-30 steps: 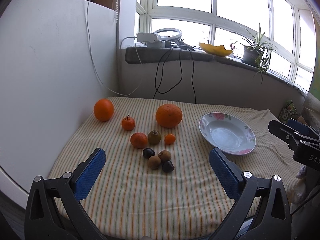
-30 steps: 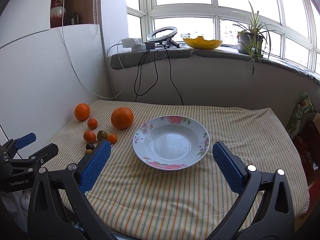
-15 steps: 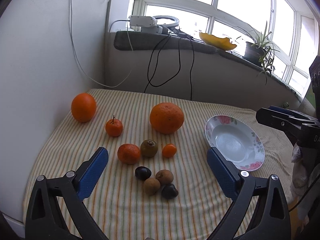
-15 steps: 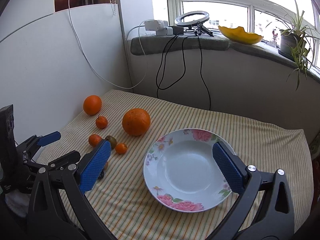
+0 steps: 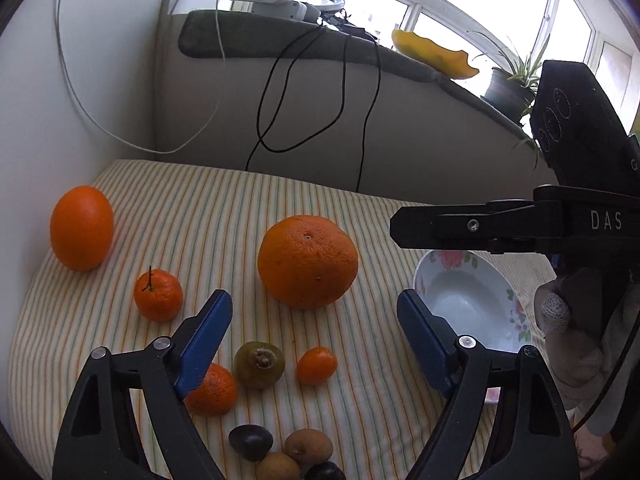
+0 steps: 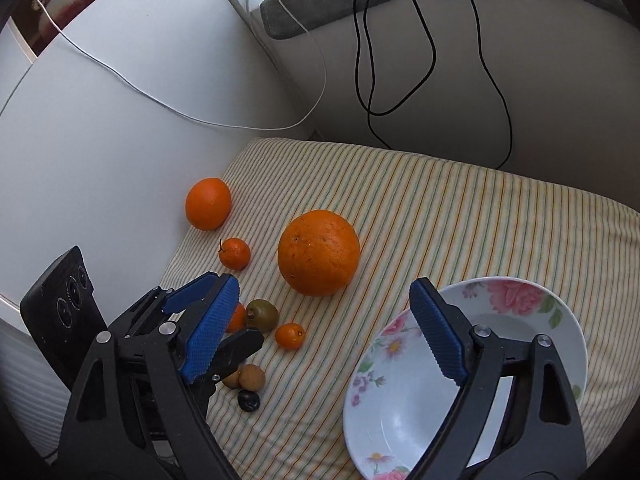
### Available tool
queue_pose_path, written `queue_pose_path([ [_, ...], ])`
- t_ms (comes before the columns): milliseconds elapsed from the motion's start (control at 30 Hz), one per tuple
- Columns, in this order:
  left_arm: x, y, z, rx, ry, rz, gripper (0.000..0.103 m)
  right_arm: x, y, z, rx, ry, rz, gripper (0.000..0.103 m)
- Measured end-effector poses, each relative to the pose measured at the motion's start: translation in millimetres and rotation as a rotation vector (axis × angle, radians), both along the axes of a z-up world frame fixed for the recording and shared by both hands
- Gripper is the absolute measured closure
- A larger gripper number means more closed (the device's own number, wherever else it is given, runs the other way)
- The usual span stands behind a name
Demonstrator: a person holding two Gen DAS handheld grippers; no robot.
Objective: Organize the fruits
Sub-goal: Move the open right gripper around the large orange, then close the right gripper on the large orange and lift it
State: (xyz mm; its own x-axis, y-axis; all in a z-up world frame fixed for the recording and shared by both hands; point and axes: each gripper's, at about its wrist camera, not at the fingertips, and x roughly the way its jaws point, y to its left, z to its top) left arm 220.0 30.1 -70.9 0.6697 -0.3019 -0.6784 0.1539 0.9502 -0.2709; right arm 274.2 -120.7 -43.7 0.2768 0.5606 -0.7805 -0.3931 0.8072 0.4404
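A large orange [image 5: 307, 261] [image 6: 319, 252] lies mid-cloth. A smaller orange [image 5: 81, 227] [image 6: 208, 203] sits far left, a stemmed mandarin [image 5: 158, 295] [image 6: 235, 254] near it. A green-brown kiwi [image 5: 259, 365] [image 6: 262, 315], a tiny kumquat [image 5: 316, 365] [image 6: 289, 335], another mandarin [image 5: 211, 390] and several small brown and dark fruits [image 5: 280, 454] [image 6: 246, 384] lie closer. A floral white bowl [image 5: 470, 314] [image 6: 472, 376] stands right, empty. My left gripper [image 5: 314, 332] is open above the small fruits, facing the large orange. My right gripper [image 6: 324, 332] is open between the fruits and the bowl.
The striped cloth [image 6: 460, 208] covers the table, with a white wall [image 5: 60, 80] on the left. Black and white cables [image 6: 400, 60] hang from the grey windowsill [image 5: 320, 44]. A potted plant [image 5: 510, 84] and a yellow dish [image 5: 432, 54] sit on the sill.
Both grippers have moved forward and down toward the fruits. The right gripper has swung left, so the bowl now sits at its lower right.
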Motion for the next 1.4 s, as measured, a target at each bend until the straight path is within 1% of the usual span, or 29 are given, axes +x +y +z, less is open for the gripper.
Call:
queue_pose_path([
  [100,13.0,0.6,-4.2,-0.013,0.025,-0.004,0.019,14.5,8.0,-14.6,0.009,0.060,-0.005,0.017],
  [233,24.3,6.5,-10.4,-0.059,0.061,-0.002,0.019,28.8,11.7,-30.5,0.048,0.132,-0.024,0.024],
  [400,33.4,6.1,-17.8,-0.076,0.087,-0.002,0.019,38.1,17.6,-42.6,0.047,0.166,-0.032,0.026],
  [500,36.4,6.7,-22.6,-0.077,0.098,0.002,0.019,44.2,24.7,-49.6,0.034,0.179,-0.026,0.029],
  [533,39.1,7.1,-24.7,-0.079,0.105,0.005,0.020,44.9,26.0,-51.6,0.033,0.184,-0.025,0.031],
  [567,39.9,7.6,-26.3,-0.085,0.113,0.005,0.024,45.7,27.4,-53.6,0.036,0.193,-0.026,0.033],
  [700,42.9,9.0,-30.8,-0.094,0.130,0.007,0.031,50.6,30.5,-58.5,0.069,0.225,-0.024,0.039],
  [833,41.6,10.7,-32.4,-0.096,0.123,0.003,0.032,51.2,33.1,-56.3,0.078,0.227,-0.015,0.047],
  [1033,52.0,3.9,-32.6,-0.089,0.123,0.007,0.033,50.0,35.8,-56.5,0.077,0.219,-0.020,0.047],
  [1267,44.8,2.8,-27.4,-0.081,0.105,0.010,0.033,42.8,31.0,-50.1,0.087,0.211,-0.020,0.048],
  [1400,37.6,-0.5,-19.7,-0.078,0.086,0.008,0.033,35.3,23.3,-40.8,0.097,0.194,-0.022,0.048],
])
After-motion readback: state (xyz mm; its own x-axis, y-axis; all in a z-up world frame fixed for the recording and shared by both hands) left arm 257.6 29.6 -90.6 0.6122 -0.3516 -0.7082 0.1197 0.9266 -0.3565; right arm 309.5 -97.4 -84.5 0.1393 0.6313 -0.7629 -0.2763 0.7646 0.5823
